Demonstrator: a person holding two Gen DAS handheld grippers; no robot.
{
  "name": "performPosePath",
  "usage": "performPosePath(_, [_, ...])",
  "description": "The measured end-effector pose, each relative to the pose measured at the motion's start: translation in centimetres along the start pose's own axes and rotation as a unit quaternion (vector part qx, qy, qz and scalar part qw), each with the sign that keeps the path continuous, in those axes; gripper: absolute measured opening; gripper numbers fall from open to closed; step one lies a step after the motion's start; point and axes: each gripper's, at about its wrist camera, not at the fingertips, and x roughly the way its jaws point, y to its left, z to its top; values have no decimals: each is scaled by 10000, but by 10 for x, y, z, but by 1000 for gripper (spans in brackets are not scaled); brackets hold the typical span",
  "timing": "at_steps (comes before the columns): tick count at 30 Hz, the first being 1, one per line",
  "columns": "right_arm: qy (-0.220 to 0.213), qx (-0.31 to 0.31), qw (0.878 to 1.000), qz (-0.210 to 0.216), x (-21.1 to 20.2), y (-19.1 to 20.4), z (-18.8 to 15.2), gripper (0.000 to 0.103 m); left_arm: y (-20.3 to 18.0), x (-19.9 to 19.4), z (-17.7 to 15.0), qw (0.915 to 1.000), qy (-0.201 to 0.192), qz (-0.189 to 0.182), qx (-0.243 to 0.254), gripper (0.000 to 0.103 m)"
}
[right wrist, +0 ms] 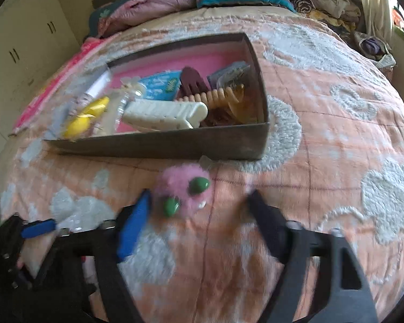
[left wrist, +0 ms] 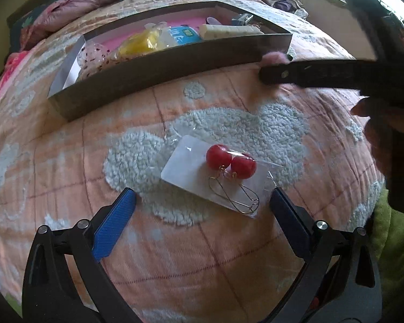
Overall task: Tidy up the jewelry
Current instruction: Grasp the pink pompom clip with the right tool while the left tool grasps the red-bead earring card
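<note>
Item: red ball earrings (left wrist: 230,161) on a white card, sleeved in clear plastic, flat on the peach bedspread (left wrist: 175,255), centre of the left view. My left gripper (left wrist: 203,197) is spread wide, fingers either side of the card's near edge, nothing pinched.

Item: pink fluffy piece with green stones (right wrist: 183,191), mid-frame in the right view. My right gripper (right wrist: 199,199) is partly spread; it lies beside the blue finger, contact unclear through blur.

Item: dark open box (right wrist: 175,142), holding hair clips and packets, upper centre.
</note>
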Motion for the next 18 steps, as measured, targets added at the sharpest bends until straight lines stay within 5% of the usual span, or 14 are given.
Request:
performPosePath(1, [-60, -28, 10000, 6, 0, 0, 0, 36, -2, 0, 1, 10000, -20, -10, 32, 81])
performPosePath(2, [-93, -33, 9998, 144, -2, 0, 1, 29, -3, -1, 3, 10000, -68, 25, 49, 67])
performPosePath(3, [-105, 11, 9997, 235, -6, -2, 1, 27, -4, -3, 4, 9999, -118, 16, 62, 59])
performPosePath(7, [-265, 13, 9987, 427, -28, -5, -4, 26, 1, -6, 11, 9997, -195, -162, -74, 0])
performPosePath(18, [-767, -101, 9946, 690, -96, 0, -14, 26, 33, -36, 17, 9953, -429, -670, -551, 0])
